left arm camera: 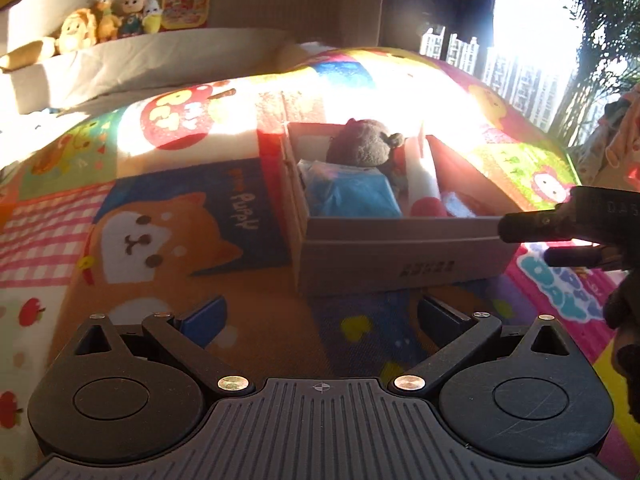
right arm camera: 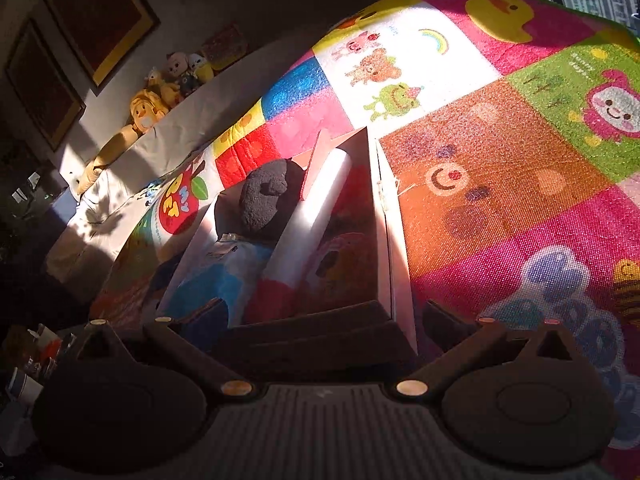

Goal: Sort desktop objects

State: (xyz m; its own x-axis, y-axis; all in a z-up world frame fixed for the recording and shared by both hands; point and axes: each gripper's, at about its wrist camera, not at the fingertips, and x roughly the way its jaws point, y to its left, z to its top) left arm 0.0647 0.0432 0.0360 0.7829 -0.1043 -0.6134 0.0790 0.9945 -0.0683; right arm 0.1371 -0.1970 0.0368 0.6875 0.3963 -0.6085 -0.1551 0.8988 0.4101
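An open cardboard box [left arm camera: 400, 240] stands on a colourful cartoon play mat [left arm camera: 168, 216]. Inside lie a brown plush toy [left arm camera: 366, 144], a blue packet [left arm camera: 352, 196] and a white roll with a red end [left arm camera: 422, 178]. My left gripper [left arm camera: 320, 320] hovers open over the mat just short of the box's near wall, with nothing between its fingers. My right gripper [right arm camera: 320, 324] is open above the box's near edge [right arm camera: 316, 320]; the same plush toy [right arm camera: 266, 194], blue packet [right arm camera: 232, 276] and roll [right arm camera: 308, 220] show below. The right gripper's fingers [left arm camera: 532, 226] enter the left wrist view from the right.
A grey sofa [left arm camera: 132, 64] with several stuffed toys [left arm camera: 108, 20] along its back sits behind the mat. Bright windows and a plant [left arm camera: 600, 40] are at the far right. Framed pictures [right arm camera: 100, 12] hang on the wall. The mat [right arm camera: 500, 184] spreads right of the box.
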